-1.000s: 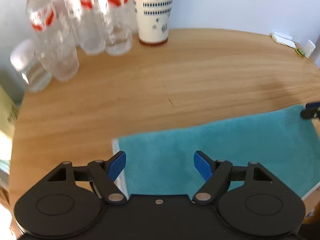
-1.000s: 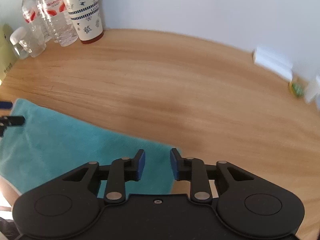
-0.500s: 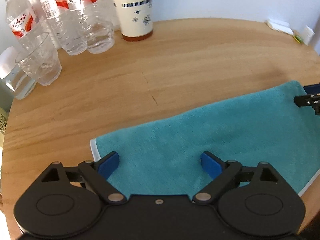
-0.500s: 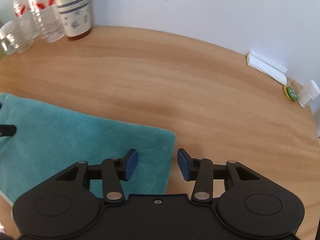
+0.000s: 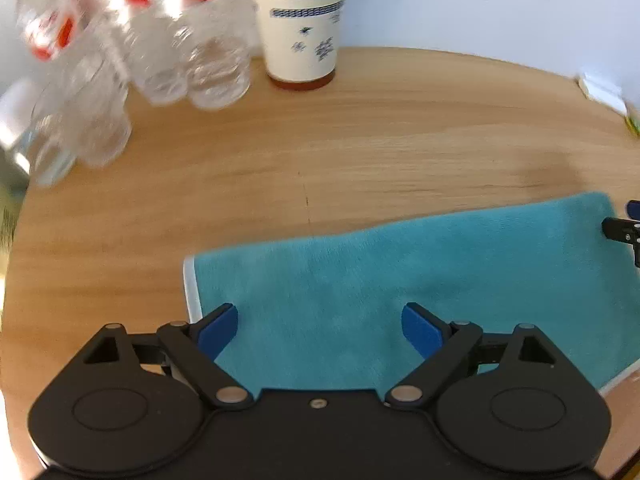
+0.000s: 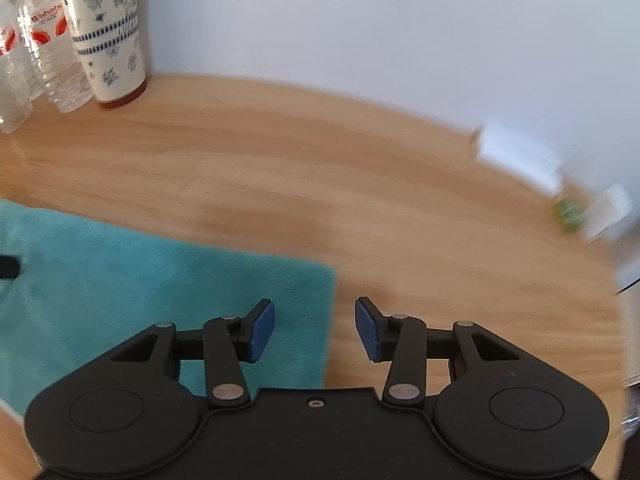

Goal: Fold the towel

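A teal towel (image 5: 400, 276) with a white hem lies flat on the round wooden table (image 5: 360, 140). My left gripper (image 5: 320, 326) is open above the towel's left end, nothing between its blue pads. In the right wrist view the same towel (image 6: 160, 280) fills the lower left, and my right gripper (image 6: 315, 330) is open over its right edge, one pad above cloth and one above bare wood. The tip of the right gripper (image 5: 624, 228) shows at the towel's far right corner in the left wrist view.
Several clear water bottles (image 5: 168, 40) and a tall patterned cup (image 5: 302, 24) stand at the table's back left against the wall. A white block (image 6: 516, 148), a small green item (image 6: 568, 210) and a white cup (image 6: 608, 210) sit at the back right edge.
The right gripper's jaws have opened wider over the second and it has shifted along the towel's right edge. The left gripper stays open and has swung slightly, with both views blurred.
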`<state>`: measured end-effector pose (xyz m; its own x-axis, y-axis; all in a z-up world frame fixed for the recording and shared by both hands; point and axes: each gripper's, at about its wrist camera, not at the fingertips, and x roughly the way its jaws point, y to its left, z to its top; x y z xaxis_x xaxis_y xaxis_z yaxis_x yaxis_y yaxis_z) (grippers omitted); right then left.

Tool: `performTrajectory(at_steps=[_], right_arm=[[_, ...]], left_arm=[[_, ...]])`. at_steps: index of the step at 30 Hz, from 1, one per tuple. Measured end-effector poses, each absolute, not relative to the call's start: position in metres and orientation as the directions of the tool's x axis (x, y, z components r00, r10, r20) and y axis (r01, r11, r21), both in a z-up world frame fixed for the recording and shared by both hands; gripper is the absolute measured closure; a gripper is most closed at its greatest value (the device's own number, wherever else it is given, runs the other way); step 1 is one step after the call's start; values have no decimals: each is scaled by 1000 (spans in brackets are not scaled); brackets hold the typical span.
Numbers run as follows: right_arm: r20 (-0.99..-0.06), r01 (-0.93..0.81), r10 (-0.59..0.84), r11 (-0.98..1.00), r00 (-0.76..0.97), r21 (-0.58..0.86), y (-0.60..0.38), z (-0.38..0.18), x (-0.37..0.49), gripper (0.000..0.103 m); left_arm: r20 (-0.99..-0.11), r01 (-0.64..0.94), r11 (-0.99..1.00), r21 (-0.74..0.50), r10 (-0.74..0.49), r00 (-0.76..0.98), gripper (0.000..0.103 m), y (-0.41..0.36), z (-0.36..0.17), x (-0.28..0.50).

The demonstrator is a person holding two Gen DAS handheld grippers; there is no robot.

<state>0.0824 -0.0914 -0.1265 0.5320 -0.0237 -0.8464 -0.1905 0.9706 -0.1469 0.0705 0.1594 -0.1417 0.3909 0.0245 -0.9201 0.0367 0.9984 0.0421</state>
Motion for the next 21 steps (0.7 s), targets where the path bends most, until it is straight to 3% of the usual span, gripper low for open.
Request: performTrajectory(at_steps=[5,9,21], right_arm=[[-835,-141,5,986,550,-87,-87,-99,59,44],[-836,-136,15,988,548,-71,-76,-81,33,13],[-873,-54,134,991,469,123,-65,-30,-22,11]], left_arm=[[-906,49,999,16,-6,423,1,155,-114,48],[-891,65,998,9,-22,453,1,155,-84,22],[-919,0,999,40,37,392,1,159,-33,-32]])
